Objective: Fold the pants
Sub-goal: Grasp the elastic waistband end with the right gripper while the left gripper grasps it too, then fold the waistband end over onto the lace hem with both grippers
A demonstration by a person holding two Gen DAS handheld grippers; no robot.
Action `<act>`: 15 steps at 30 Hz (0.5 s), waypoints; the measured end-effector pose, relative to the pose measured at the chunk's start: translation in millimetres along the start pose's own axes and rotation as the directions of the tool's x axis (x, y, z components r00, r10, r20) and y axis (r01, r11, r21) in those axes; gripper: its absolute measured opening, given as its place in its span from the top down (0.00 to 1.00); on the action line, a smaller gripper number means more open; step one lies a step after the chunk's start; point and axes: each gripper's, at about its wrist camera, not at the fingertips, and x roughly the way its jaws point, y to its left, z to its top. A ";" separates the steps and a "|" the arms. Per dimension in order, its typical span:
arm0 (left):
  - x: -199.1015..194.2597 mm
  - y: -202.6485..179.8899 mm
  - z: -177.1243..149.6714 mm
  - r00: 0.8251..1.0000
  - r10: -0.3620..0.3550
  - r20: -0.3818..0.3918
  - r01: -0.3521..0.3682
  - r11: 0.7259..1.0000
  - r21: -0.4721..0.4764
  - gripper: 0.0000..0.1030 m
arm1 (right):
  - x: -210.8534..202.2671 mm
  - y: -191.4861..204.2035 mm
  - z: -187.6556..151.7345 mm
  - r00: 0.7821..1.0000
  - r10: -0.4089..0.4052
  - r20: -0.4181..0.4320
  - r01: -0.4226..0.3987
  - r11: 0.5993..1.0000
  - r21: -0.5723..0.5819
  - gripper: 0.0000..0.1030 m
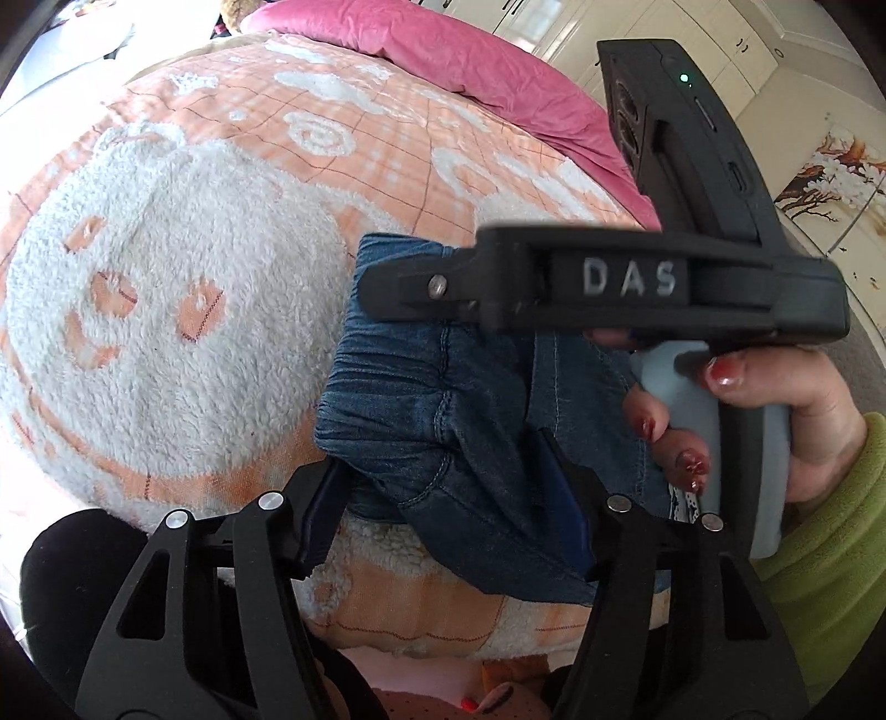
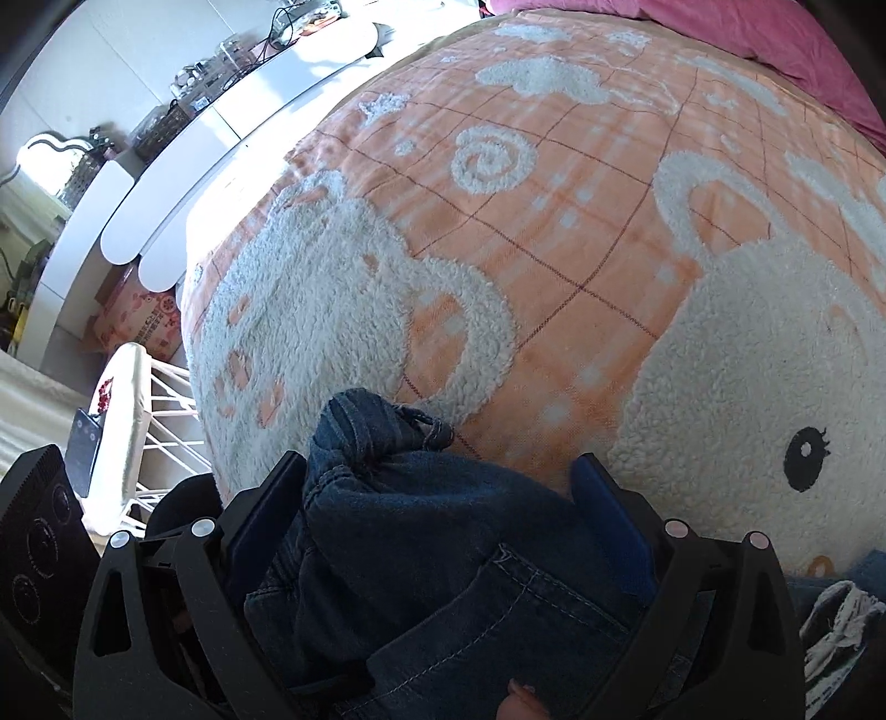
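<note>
One pair of denim pants [image 1: 443, 421], bunched up on the orange-and-white fleece blanket [image 1: 166, 332], near its front edge. My left gripper [image 1: 451, 515] is wide apart with a denim fold draped between the fingers, pads not pressing on it. My right gripper [image 2: 437, 531] straddles a thick wad of the pants [image 2: 421, 554]; the blue pads [image 2: 614, 531] sit either side of it, but I can't tell if they actually clamp. In the left view my right hand [image 1: 775, 421] holds that gripper's pale handle, crossing above the waistband. Pink duvet [image 1: 443, 50] lies at the blanket's far edge.
</note>
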 end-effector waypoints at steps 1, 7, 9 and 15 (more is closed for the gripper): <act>0.4 0.5 -0.7 1.000 -0.002 0.002 0.002 1.000 -0.001 0.46 | -1.1 7.1 -2.0 1.000 -0.011 0.003 0.011 0.998 -0.063 0.29; 3.9 -2.2 -4.0 1.000 -0.007 0.024 0.006 1.000 0.022 0.40 | -17.0 21.4 -9.3 0.999 0.038 0.027 -0.033 0.987 -0.156 0.66; 0.7 -7.9 -5.7 0.999 0.008 0.041 -0.009 0.999 0.041 0.40 | -29.2 14.1 -13.0 0.995 0.083 0.061 -0.076 0.990 -0.117 0.68; -9.2 -25.5 -7.3 0.997 -0.030 0.071 0.026 0.998 0.059 0.40 | -72.2 5.7 -26.9 0.979 0.138 0.150 -0.125 0.988 -0.094 0.71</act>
